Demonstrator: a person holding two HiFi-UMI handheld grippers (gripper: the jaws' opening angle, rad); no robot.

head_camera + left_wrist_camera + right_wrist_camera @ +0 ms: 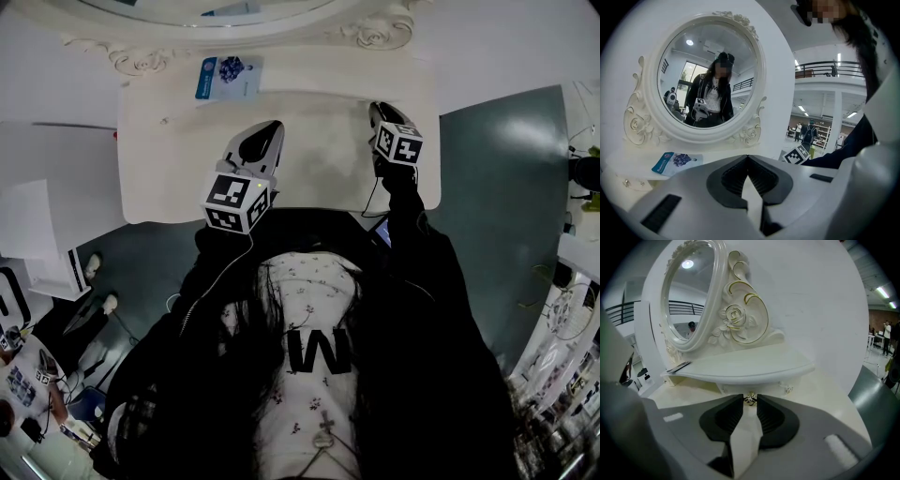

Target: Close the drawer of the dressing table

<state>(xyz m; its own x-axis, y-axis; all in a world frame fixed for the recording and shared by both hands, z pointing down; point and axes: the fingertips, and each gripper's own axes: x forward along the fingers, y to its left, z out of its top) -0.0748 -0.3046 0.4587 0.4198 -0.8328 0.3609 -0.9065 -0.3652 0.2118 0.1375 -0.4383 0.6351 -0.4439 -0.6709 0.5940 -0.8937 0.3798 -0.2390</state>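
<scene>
R gripper: jaws narrow, pinching the small gold knob of the drawer, which sits under the shelf at the back of the table. L gripper: jaws together, empty, over the table. How far out the drawer stands we can't tell; the angle's too flat. We'd push straight back, w/o twisting, till the front sits flush.

Smooth white-painted dressing table, shiny gold metal knob.
</scene>
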